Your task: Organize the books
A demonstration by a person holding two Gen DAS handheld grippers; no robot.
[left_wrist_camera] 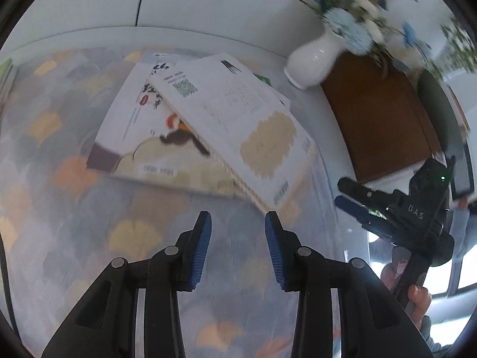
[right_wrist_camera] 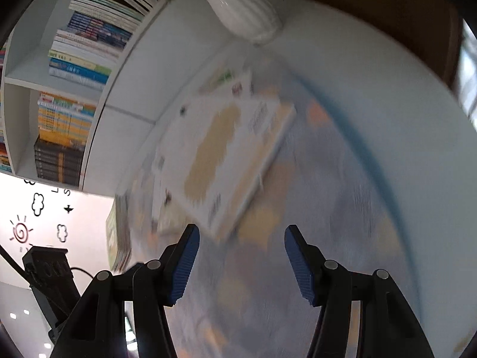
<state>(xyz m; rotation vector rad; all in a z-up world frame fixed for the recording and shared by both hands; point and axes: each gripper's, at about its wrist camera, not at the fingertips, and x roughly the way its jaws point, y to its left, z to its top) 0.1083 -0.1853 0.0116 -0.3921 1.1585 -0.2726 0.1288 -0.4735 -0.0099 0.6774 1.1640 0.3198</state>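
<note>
Two white paperback books (left_wrist_camera: 208, 125) lie overlapped on the table's patterned pastel mat (left_wrist_camera: 59, 179), the upper one, marked with a tan patch (right_wrist_camera: 220, 155), tilted across the lower illustrated cover. We hold our left gripper (left_wrist_camera: 238, 247) and right gripper (right_wrist_camera: 241, 259) unclenched and empty, near the books but apart from them. A white ceramic vase (left_wrist_camera: 313, 56) stands beyond.

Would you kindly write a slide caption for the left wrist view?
Open left tongs above a patterned tablecloth, facing two overlapping books beside a white vase.
</note>
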